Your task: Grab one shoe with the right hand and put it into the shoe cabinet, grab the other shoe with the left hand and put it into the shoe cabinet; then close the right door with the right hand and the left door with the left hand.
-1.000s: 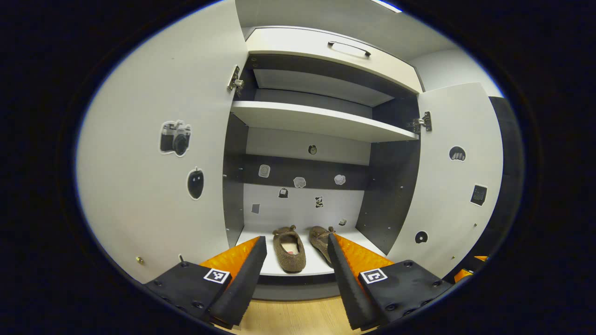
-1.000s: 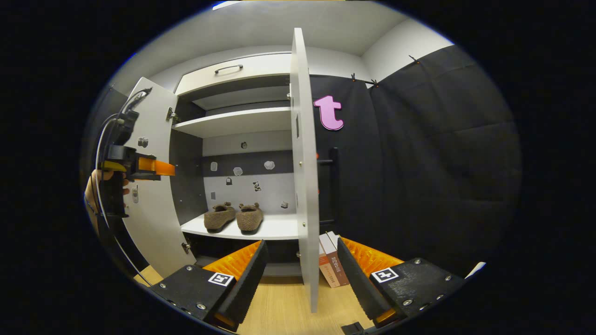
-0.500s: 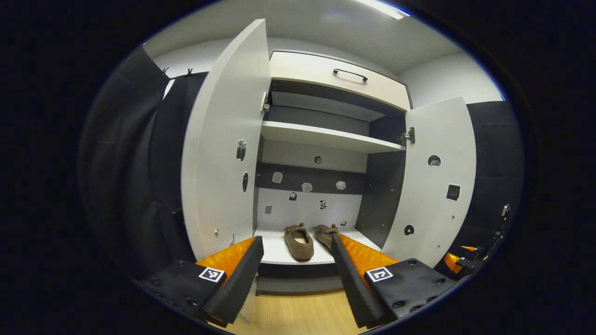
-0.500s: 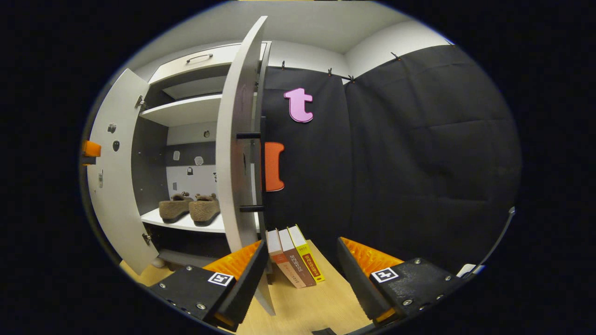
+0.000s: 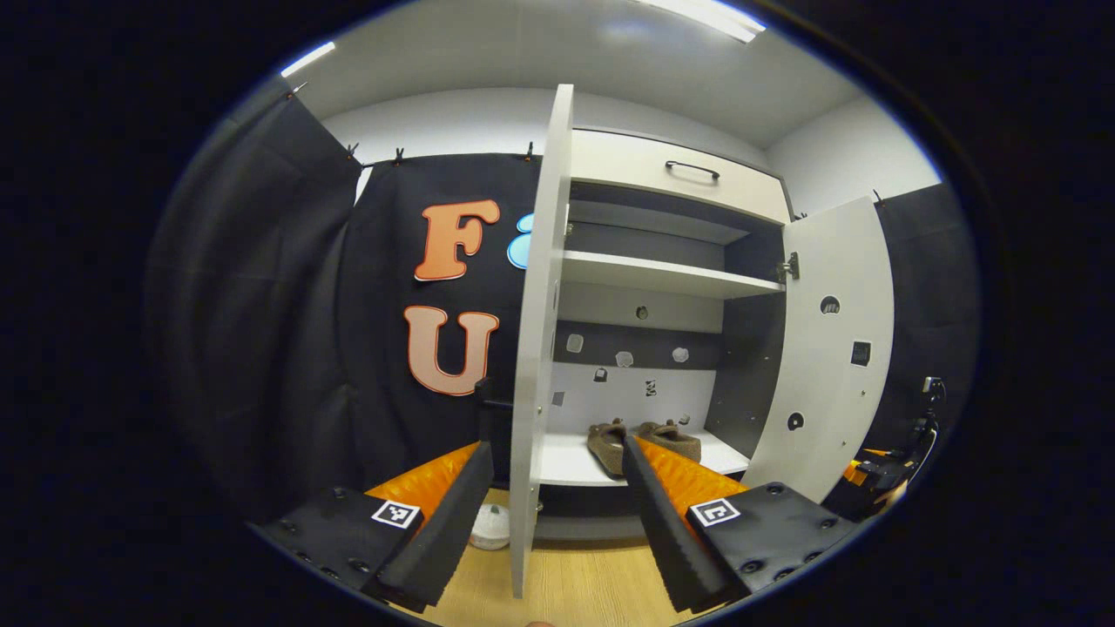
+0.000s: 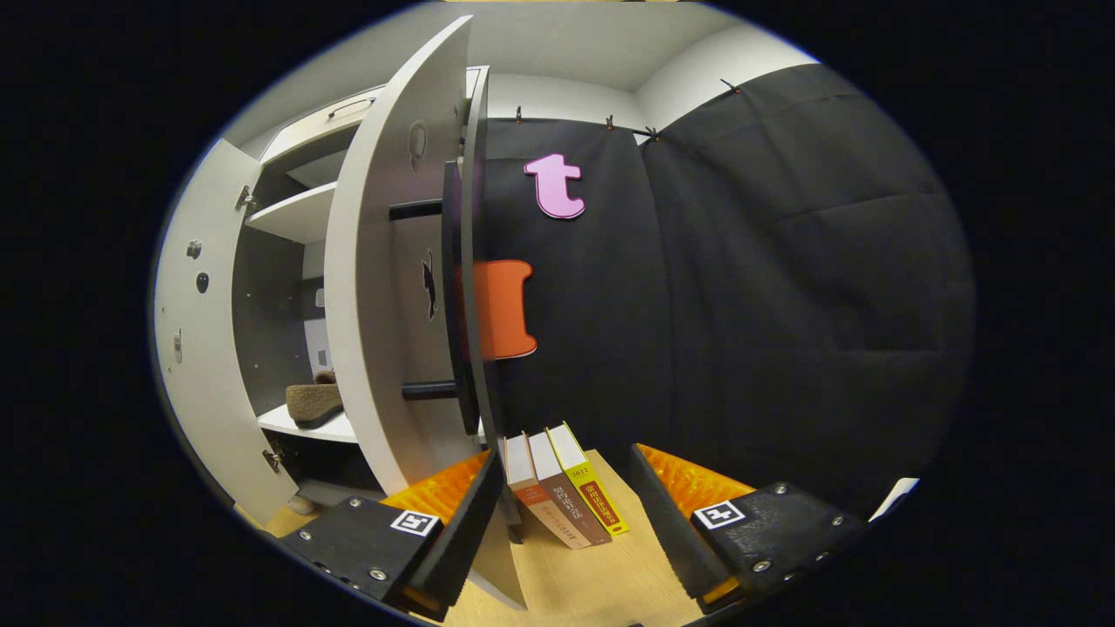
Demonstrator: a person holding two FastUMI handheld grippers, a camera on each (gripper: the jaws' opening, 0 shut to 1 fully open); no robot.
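White board, edge-on, is what your left gripper view gives you: the left door [image 5: 531,348] stands between the fingers of your left hand-held gripper [image 5: 557,514], which is spread wide and has hold of nothing. Right of that edge, the shoe cabinet [image 5: 662,287] is open. Both brown shoes [image 5: 645,440] sit side by side on its lower shelf [image 5: 566,461], partly behind your right-side finger. The right door [image 5: 827,348] stands swung out on the far side, small stickers on its inner face. Past it, low at the edge, you can make out part of the other hand-held gripper, too small to tell how its jaws stand. A small white round object [image 5: 489,527] lies on the wooden floor [image 5: 575,592] near the foot of the left door.

Your right gripper view has the right door [image 6: 383,287] close in front, its outer face turned toward you, with a dark bar handle [image 6: 451,296] running down near its edge. Your right hand-held gripper [image 6: 562,514] is wide open too and empty, with the door's lower corner just beside its left-side finger. Through the gap left of the door you see one shoe [image 6: 314,402] on the shelf and the left door [image 6: 196,348] beyond. Three books [image 6: 557,488] stand leaning on the floor between your fingers, against the black cloth wall [image 6: 740,305].
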